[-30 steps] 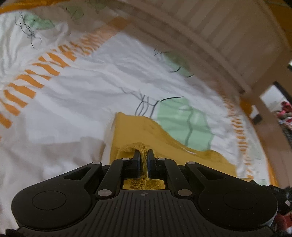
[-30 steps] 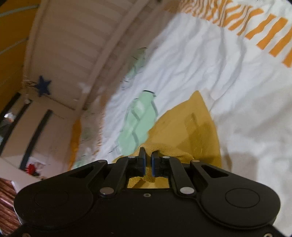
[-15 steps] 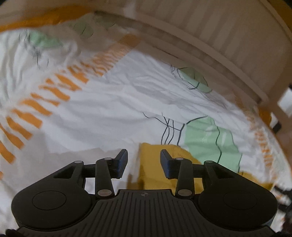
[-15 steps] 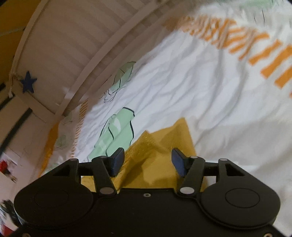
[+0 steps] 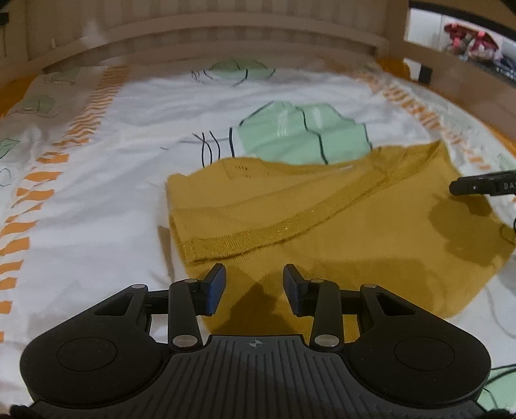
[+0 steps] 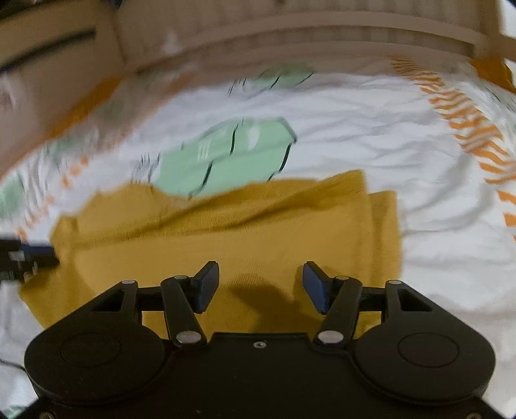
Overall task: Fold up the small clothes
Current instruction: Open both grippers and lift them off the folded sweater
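Note:
A mustard-yellow knit garment (image 5: 338,225) lies folded flat on the white printed bedsheet (image 5: 96,206), with a ribbed band running across its top layer. My left gripper (image 5: 254,283) is open and empty, hovering over the garment's near left corner. My right gripper (image 6: 260,283) is open and empty over the garment (image 6: 225,232) at its near right part. The right gripper's finger tip (image 5: 480,187) shows at the right edge of the left wrist view. The left gripper's tip (image 6: 29,254) shows at the left edge of the right wrist view.
A wooden slatted bed rail (image 5: 225,29) runs along the far side of the bed. The sheet has a green leaf print (image 5: 303,135) just beyond the garment and orange striped borders (image 5: 35,180). Clutter (image 5: 467,42) sits beyond the rail at the far right.
Both grippers were shut on the yellow garment one second ago. They have let it go, opened, and pulled back, and the garment now lies flat on the sheet.

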`<state>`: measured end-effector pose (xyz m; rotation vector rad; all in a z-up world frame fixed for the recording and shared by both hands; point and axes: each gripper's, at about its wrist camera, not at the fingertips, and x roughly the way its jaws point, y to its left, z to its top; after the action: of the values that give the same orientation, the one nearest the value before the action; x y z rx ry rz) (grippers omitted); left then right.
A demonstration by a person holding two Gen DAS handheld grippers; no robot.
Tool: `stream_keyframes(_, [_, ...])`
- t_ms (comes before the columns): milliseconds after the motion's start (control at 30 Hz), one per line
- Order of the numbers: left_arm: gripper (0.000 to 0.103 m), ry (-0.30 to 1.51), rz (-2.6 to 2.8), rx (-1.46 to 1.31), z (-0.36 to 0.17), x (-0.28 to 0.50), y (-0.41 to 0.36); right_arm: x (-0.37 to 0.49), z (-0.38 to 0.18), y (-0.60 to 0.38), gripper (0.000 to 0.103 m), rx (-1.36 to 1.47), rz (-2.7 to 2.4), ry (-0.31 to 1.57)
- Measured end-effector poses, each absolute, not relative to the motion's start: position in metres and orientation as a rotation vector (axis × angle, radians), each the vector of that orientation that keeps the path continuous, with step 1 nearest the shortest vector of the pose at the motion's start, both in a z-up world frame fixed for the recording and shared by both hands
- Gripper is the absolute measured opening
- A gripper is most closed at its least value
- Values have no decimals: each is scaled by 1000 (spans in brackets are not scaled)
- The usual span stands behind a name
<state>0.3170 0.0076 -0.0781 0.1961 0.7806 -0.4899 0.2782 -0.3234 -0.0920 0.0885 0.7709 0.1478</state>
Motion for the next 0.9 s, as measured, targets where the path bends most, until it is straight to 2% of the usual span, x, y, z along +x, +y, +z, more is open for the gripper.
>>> stream_keyframes(233, [38,839,-393,137,-83,393,-1,324,-91,-326,67,32,91,853])
stream_keyframes(400, [38,854,-295,79,-77,429,1,340,-90,-340,69,66,38,841])
stream_keyframes(600, [38,811,-296,-3,-51,398,15,310,-81,-369,68,185,-3,708])
stream_keyframes(800, [39,867,-374,61,-65,369,12,300,-87,-369,68,162,-10,726])
stream_keyframes(900, [39,912,-401,69,-77,379,2,312,-87,-357,69,88,-11,756])
